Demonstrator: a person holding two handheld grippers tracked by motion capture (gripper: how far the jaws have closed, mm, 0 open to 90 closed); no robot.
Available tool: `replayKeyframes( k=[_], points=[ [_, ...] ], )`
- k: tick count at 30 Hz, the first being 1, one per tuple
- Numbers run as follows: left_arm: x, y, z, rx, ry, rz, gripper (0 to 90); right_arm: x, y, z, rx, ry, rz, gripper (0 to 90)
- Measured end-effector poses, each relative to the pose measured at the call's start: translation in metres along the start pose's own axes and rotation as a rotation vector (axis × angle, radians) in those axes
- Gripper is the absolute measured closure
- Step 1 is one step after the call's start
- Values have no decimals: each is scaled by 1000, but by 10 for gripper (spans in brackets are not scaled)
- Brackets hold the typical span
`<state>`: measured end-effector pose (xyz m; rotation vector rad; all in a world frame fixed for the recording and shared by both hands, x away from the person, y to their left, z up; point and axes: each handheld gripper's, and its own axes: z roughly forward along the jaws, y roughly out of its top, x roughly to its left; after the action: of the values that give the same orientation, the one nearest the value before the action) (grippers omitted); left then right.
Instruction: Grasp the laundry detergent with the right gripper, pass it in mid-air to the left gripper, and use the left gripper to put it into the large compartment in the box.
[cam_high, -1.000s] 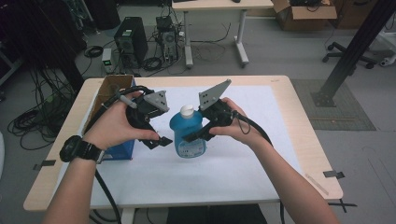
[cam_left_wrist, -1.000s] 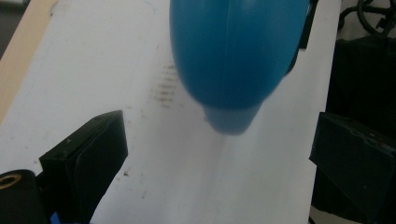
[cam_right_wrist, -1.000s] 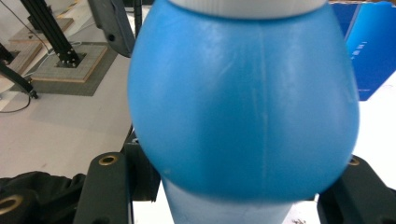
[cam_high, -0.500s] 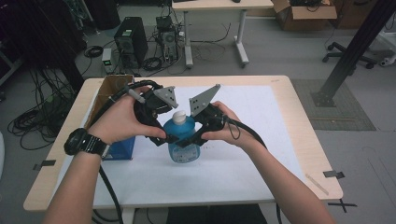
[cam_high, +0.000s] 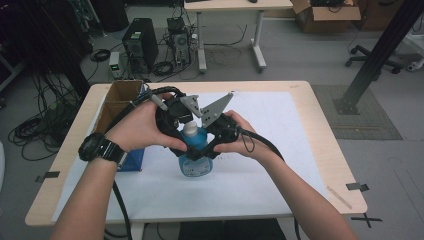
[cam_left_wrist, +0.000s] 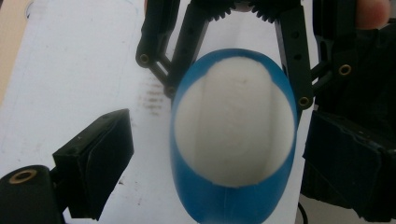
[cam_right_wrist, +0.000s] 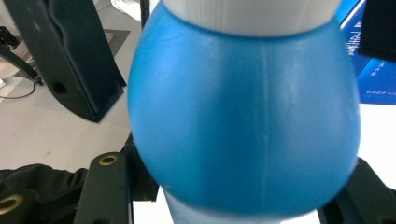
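Observation:
A blue bottle (cam_high: 196, 162) with a white cap (cam_high: 190, 129) stands on the white paper (cam_high: 280, 130) in the middle of the table. My right gripper (cam_high: 201, 150) is shut on the bottle's blue body (cam_right_wrist: 243, 116), one jaw on each side. My left gripper (cam_high: 184, 124) comes down over the top. In the left gripper view the white cap (cam_left_wrist: 233, 135) sits between its jaws with a gap on the left side. The left gripper (cam_left_wrist: 224, 172) is open, and its jaws have just been closing around the cap. The right gripper's fingers (cam_left_wrist: 295, 51) show there too, clamped on the bottle.
An open cardboard box (cam_high: 120, 97) sits at the table's left edge, with a blue carton (cam_high: 133, 161) in front of it. Behind the table, on the floor, are a computer tower (cam_high: 140, 45), cables, another desk (cam_high: 235, 6) and a black post (cam_high: 372, 60).
My left gripper has moved right from beside the bottle to over its cap. The two grippers now sit close together. The bottle has shifted slightly toward the near edge.

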<state>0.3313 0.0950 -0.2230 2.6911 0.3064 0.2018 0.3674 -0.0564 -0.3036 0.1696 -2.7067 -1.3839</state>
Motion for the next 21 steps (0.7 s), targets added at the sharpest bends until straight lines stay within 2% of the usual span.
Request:
replayKeyframes(
  k=[21],
  points=[
    [1, 4, 7, 19, -9, 2, 188, 0, -2, -1, -5, 2, 2, 427]
  ],
)
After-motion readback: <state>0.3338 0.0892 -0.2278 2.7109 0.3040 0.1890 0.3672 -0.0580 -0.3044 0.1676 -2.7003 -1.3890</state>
